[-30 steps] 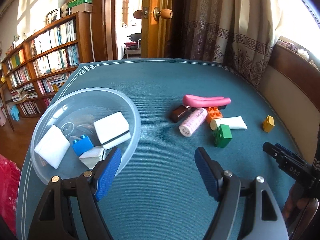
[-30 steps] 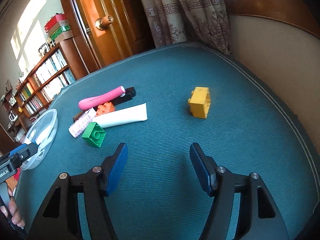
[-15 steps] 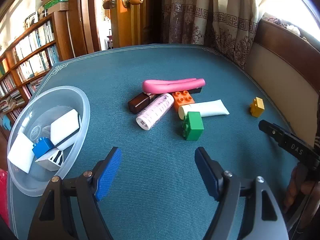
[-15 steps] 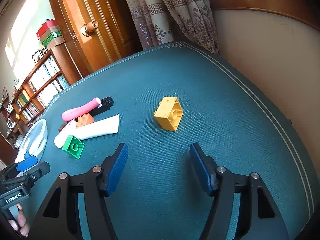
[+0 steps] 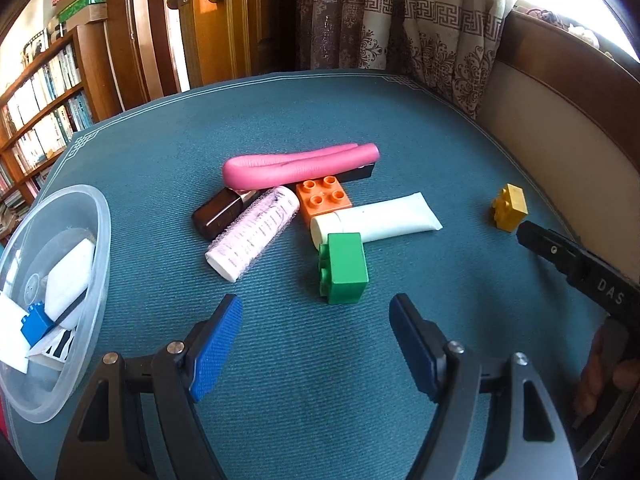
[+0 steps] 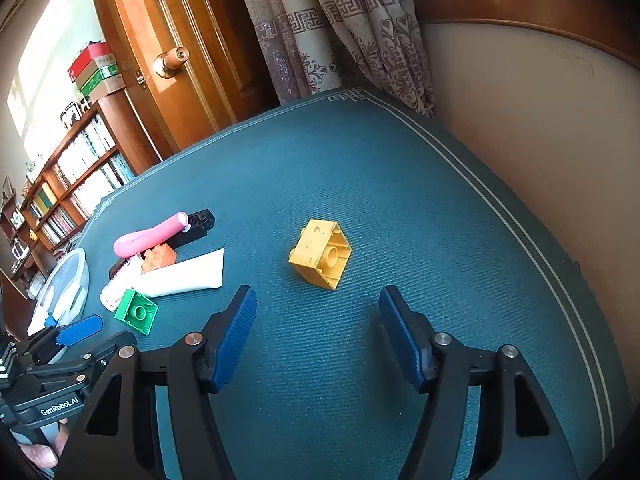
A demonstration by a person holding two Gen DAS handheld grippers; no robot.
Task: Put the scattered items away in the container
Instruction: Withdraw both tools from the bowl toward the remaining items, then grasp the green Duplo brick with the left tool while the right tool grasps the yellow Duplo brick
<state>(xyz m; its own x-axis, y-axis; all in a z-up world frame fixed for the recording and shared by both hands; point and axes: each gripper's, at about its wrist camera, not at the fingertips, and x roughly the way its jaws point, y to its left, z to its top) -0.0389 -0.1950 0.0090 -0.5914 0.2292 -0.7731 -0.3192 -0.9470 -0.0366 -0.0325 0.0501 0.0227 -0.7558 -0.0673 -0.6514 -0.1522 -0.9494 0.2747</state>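
Note:
My left gripper (image 5: 316, 316) is open just short of a green brick (image 5: 344, 266) on the teal tabletop. Behind the brick lie a white tube (image 5: 376, 222), an orange brick (image 5: 324, 198), a pink-patterned roll (image 5: 254, 238), a dark brown bottle (image 5: 218, 216) and a pink folded tube (image 5: 298, 166). The clear bowl (image 5: 102, 240) at the left holds white blocks and a blue brick (image 5: 36, 326). My right gripper (image 6: 318, 312) is open, with a tipped yellow brick (image 6: 320, 254) lying just ahead between its fingers' line. That yellow brick (image 5: 509, 207) also shows at the right in the left wrist view.
A padded headboard or wall (image 6: 540, 128) borders the table's right edge. Curtains (image 5: 400, 20) and a wooden door (image 5: 224, 20) stand behind the table, with bookshelves (image 5: 36, 120) to the left. A hand (image 6: 38, 452) holds the left gripper's handle.
The left gripper has swung right from the bowl toward the item pile, ending close to the green brick. The right gripper has closed in on the yellow brick. Both stay open.

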